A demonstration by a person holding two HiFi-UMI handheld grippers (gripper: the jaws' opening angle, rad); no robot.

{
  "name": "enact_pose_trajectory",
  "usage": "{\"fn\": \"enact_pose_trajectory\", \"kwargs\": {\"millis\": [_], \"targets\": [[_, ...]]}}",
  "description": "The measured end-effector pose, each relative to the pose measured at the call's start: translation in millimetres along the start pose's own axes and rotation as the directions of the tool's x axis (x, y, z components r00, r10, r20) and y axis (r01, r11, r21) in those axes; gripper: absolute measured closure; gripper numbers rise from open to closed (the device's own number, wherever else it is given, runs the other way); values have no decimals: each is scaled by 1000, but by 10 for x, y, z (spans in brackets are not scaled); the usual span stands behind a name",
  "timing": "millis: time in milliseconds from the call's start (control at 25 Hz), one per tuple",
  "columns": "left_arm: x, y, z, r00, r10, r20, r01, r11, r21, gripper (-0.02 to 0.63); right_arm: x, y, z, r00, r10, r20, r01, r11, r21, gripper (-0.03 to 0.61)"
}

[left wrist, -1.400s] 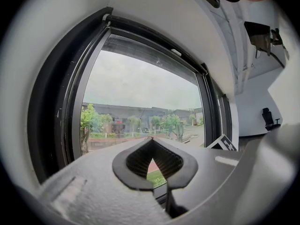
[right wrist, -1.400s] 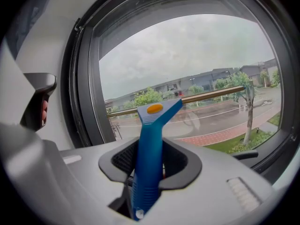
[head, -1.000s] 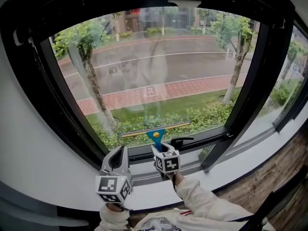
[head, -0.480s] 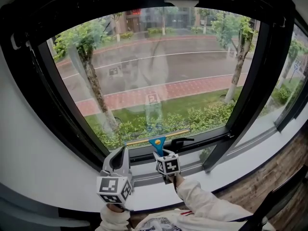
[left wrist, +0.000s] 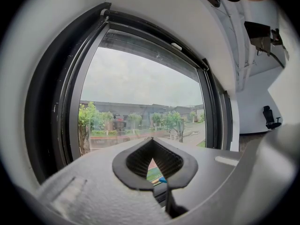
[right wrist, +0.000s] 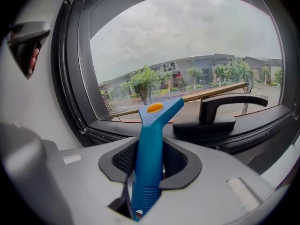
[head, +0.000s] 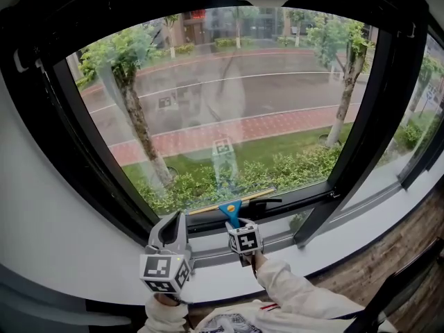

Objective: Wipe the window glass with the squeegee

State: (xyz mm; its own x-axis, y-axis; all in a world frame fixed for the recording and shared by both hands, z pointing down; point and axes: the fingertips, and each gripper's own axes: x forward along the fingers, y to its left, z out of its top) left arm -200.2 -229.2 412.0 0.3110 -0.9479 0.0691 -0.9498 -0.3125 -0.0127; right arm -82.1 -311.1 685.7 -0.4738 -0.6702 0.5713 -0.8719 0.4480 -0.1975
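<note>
Clamping the squeegee (right wrist: 149,144) upright, right gripper (right wrist: 149,171) holds its blade at glass (head: 222,103) bottom.

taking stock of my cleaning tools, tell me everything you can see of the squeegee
The squeegee has a blue plastic-looking handle with a ribbed grip, an orange dot near its flared head, and a long thin pale blade. It stands upright, handle clamped in the right gripper. The blade runs along the bottom of the window glass, near the black window handle; contact with glass is unclear.
</note>
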Motion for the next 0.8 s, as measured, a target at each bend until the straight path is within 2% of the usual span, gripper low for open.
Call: {"fn": "enact_pose_trajectory", "kwargs": {"millis": [400, 800], "targets": [[30, -33, -52, 1000, -3, -9, 3, 1000, -5, 614, -189, -91, 90, 996, -31, 87, 33, 999, -14, 451], [25, -260, -229, 1000, 6, -29, -6, 1000, 4, 614, -728, -186, 371, 982, 12, 190, -11, 1000, -4, 451]]}}
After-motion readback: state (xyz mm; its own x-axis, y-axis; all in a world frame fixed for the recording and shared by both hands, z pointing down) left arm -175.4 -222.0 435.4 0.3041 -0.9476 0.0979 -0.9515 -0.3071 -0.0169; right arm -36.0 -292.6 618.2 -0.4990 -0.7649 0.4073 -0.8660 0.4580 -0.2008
